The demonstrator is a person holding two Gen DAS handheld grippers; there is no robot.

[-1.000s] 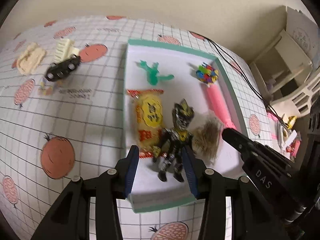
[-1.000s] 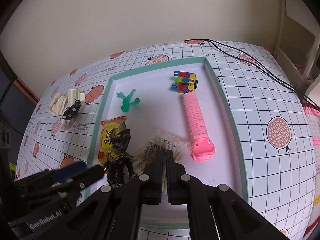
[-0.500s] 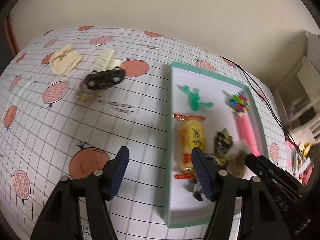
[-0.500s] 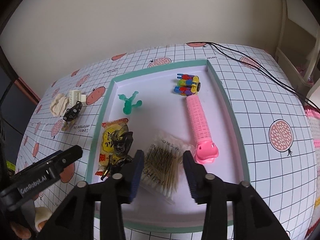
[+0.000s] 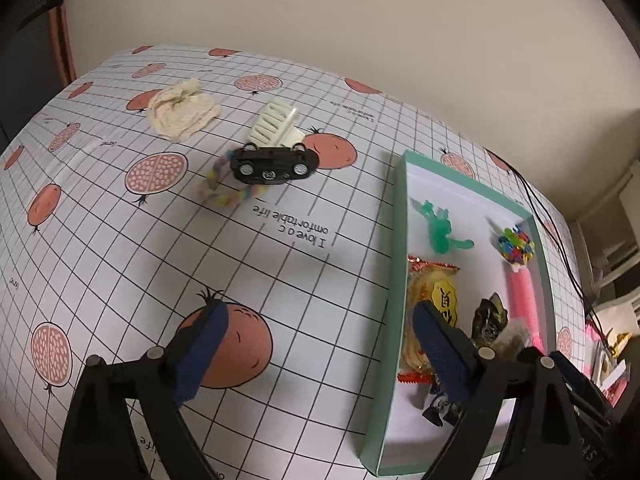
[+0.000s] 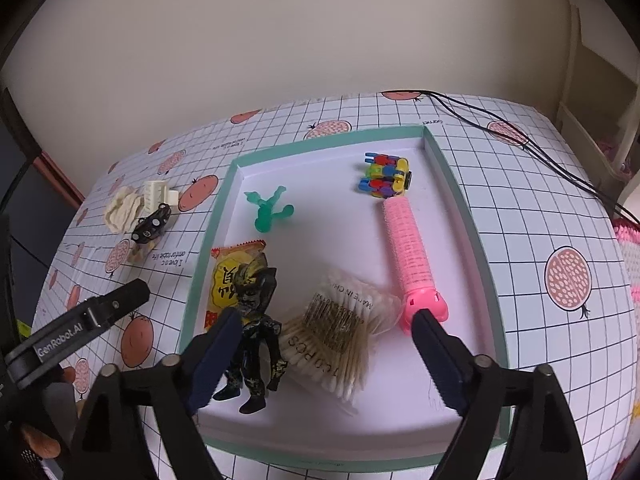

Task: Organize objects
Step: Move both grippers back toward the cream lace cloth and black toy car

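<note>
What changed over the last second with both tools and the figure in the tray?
The left tool let go of the dark action figure, opened wide and swung left over the tablecloth. The right tool, shut a second ago, opened above the cotton swab pack. The figure now lies free in the green tray. The other tray items and the black toy car outside stayed put.

The desk (image 5: 120, 264) wears a white grid cloth printed with pomegranates. Directly on it lie a mint-rimmed box tray (image 5: 394, 272), an overturned black toy car (image 5: 274, 165), a cream hair claw (image 5: 274, 126), a pastel braided loop (image 5: 224, 196), crumpled cream fabric (image 5: 182, 114) and black cables (image 6: 516, 140).
</note>
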